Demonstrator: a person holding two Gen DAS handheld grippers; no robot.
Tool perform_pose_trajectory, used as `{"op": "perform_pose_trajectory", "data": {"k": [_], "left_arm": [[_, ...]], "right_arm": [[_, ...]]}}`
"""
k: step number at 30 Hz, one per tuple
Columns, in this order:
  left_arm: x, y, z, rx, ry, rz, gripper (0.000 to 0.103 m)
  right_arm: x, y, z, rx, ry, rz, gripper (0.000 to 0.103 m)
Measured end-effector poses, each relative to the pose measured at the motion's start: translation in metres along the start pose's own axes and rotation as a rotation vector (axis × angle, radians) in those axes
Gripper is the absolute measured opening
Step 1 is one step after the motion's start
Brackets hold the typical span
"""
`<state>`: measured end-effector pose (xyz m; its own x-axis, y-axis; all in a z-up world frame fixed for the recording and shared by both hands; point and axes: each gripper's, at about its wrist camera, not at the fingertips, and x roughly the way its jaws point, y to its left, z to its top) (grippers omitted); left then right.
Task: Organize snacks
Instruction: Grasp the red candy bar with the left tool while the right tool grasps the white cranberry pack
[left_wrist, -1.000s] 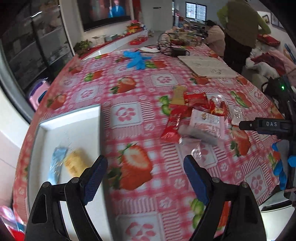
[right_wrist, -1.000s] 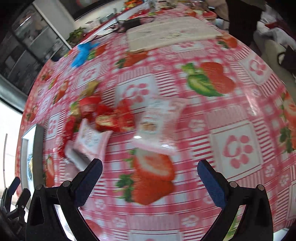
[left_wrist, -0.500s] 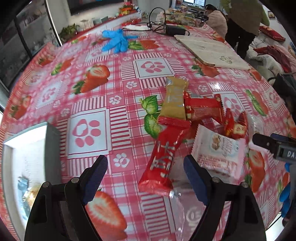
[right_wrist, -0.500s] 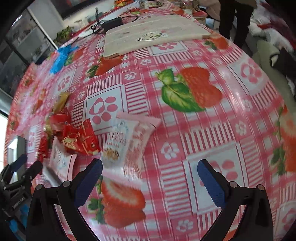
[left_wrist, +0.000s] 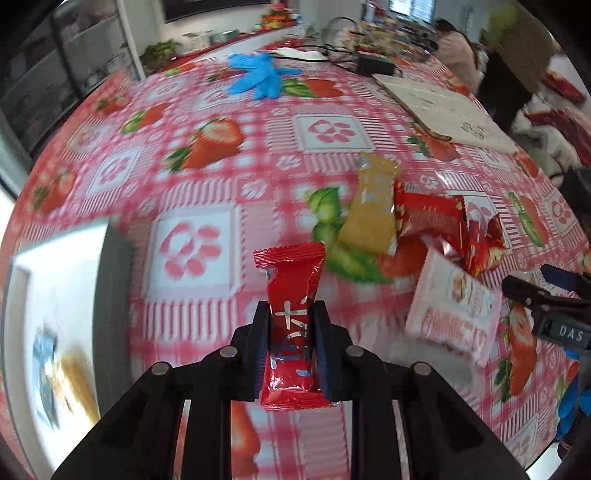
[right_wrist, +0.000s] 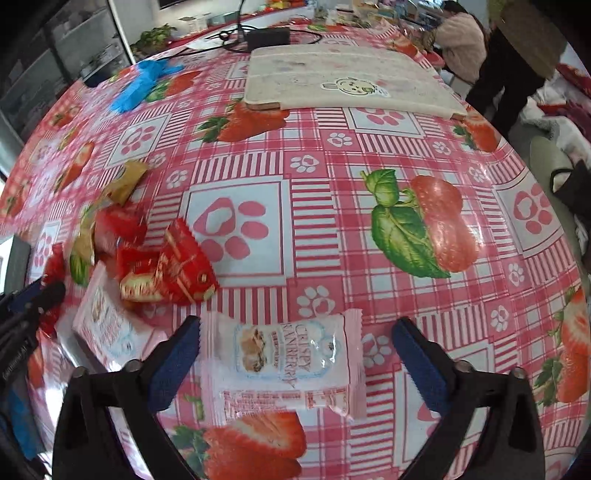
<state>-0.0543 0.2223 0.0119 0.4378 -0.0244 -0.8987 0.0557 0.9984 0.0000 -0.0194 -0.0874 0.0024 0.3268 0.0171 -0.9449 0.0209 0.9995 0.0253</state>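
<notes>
My left gripper (left_wrist: 291, 325) is shut on a long red snack bar (left_wrist: 293, 317) and holds it above the strawberry tablecloth. A white tray (left_wrist: 66, 280) at the left holds a blue packet (left_wrist: 42, 365) and a yellow packet (left_wrist: 75, 380). To the right lie a yellow packet (left_wrist: 373, 206), red packets (left_wrist: 432, 218) and a pink cranberry packet (left_wrist: 454, 306). My right gripper (right_wrist: 295, 332) is open, its fingers on either side of another pink cranberry packet (right_wrist: 284, 362) flat on the table. Red packets (right_wrist: 170, 266) lie to its left.
Blue gloves (left_wrist: 258, 75) lie at the far side of the table. A cream mat (right_wrist: 343, 79) lies at the back right, with a black adapter and cables (right_wrist: 266, 35) behind it. People stand beyond the table's far right edge (right_wrist: 517, 55).
My left gripper closed on the red snack bar and lifted it from the pile. My right gripper moved down and forward so the pink cranberry packet now sits between its open fingers.
</notes>
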Motion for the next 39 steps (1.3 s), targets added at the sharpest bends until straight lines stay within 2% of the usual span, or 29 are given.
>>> {"op": "perform_pose_trajectory", "data": {"k": [1, 3, 7, 8, 10, 11, 12, 13, 15, 17, 19, 20, 23, 27, 31, 36, 39], "left_arm": [[-0.004, 0.003, -0.009, -0.021, -0.002, -0.005, 0.025], [-0.014, 0.007, -0.029, -0.054, -0.010, -0.018, 0.025], [-0.034, 0.008, -0.065, -0.101, -0.008, -0.058, 0.025], [-0.036, 0.007, -0.068, -0.105, -0.008, -0.061, 0.028], [-0.041, 0.005, -0.071, -0.088, -0.020, -0.038, 0.054], [-0.041, 0.004, -0.071, -0.075, -0.031, -0.022, 0.077], [-0.043, 0.003, -0.070, -0.058, -0.051, 0.006, 0.083], [-0.043, 0.002, -0.068, -0.040, -0.068, 0.019, 0.083], [-0.040, -0.001, -0.063, -0.003, -0.070, 0.009, 0.083], [-0.032, -0.004, -0.061, 0.016, -0.059, 0.017, 0.083], [-0.024, -0.005, -0.062, 0.020, -0.045, 0.035, 0.083], [-0.025, -0.004, -0.063, 0.008, -0.064, 0.022, 0.083], [-0.023, -0.002, -0.063, -0.001, -0.070, 0.015, 0.086], [-0.018, 0.001, -0.063, -0.013, -0.085, 0.016, 0.098], [-0.016, -0.002, -0.065, 0.010, -0.133, 0.025, 0.102], [-0.017, -0.003, -0.067, 0.014, -0.156, 0.024, 0.103], [-0.017, -0.003, -0.067, 0.010, -0.165, 0.025, 0.102]], "right_arm": [[-0.003, -0.002, -0.004, -0.005, -0.007, 0.004, 0.082], [-0.010, -0.006, -0.012, -0.018, -0.015, 0.018, 0.077], [-0.021, -0.009, -0.036, -0.082, -0.015, 0.045, 0.077], [-0.024, -0.009, -0.044, -0.118, -0.015, 0.044, 0.077], [-0.030, -0.010, -0.057, -0.155, -0.014, 0.052, 0.081], [-0.032, -0.016, -0.062, -0.139, -0.005, 0.044, 0.085], [-0.036, -0.023, -0.067, -0.107, -0.004, 0.035, 0.094], [-0.040, -0.032, -0.069, -0.061, -0.013, 0.032, 0.102], [-0.050, -0.051, -0.072, 0.047, -0.025, 0.064, 0.102], [-0.052, -0.066, -0.076, 0.149, 0.001, 0.090, 0.102], [-0.049, -0.070, -0.079, 0.209, 0.033, 0.100, 0.102], [-0.049, -0.070, -0.081, 0.227, 0.039, 0.103, 0.102], [-0.047, -0.068, -0.083, 0.246, 0.034, 0.069, 0.102], [-0.045, -0.066, -0.085, 0.307, 0.042, 0.035, 0.102], [-0.056, -0.069, -0.107, 0.352, 0.026, 0.032, 0.102], [-0.064, -0.071, -0.128, 0.302, 0.005, -0.097, 0.102], [-0.058, -0.072, -0.130, 0.254, 0.027, -0.160, 0.102]]}}
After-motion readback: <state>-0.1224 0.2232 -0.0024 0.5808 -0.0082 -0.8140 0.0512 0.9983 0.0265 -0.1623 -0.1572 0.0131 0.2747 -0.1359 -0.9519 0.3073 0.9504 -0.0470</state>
